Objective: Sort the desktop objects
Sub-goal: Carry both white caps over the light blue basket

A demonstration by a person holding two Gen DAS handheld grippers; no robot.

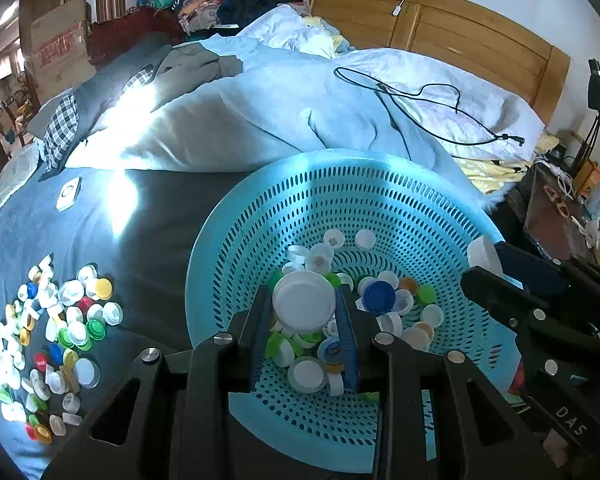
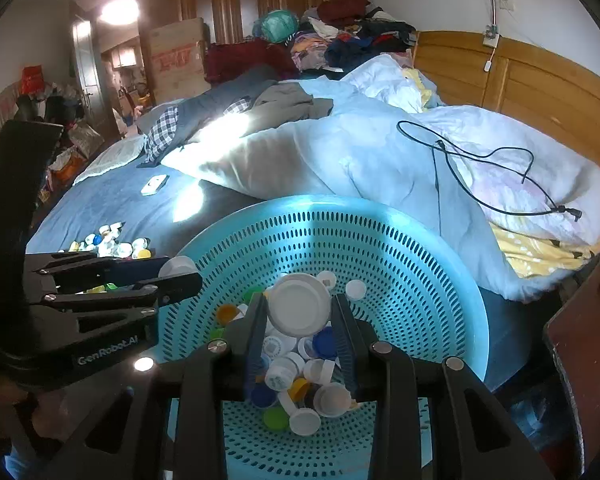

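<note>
Left wrist view: the left gripper (image 1: 305,308) is clamped on a wide white lid (image 1: 304,300), pinched across its width between the two black jaws, its flat face turned toward the camera. The lid hangs directly over the heap of bottle caps (image 1: 380,304) in the bottom of the turquoise perforated basket (image 1: 260,216), which rests on the bed's dark sheet (image 1: 160,208). Well apart to the left, a loose spread of unsorted caps (image 1: 48,340) lies on the sheet. At the right edge the right gripper (image 1: 485,264) comes in over the basket rim, holding a second white lid (image 1: 483,253).

Right wrist view: the right gripper (image 2: 300,312) grips its own large white lid (image 2: 299,305) the same way, edge to edge, above the caps piled in the basket (image 2: 440,280). The left gripper (image 2: 186,270) reaches in from the left, its white lid (image 2: 177,266) just inside the near rim, with the person's hand (image 2: 4,400) behind it.

Both lids sit straight below-ahead of their claws, with the basket floor underneath; I judge that each only needs releasing to drop in. The right lid is more central; the left one looks closer to the rim.
</note>
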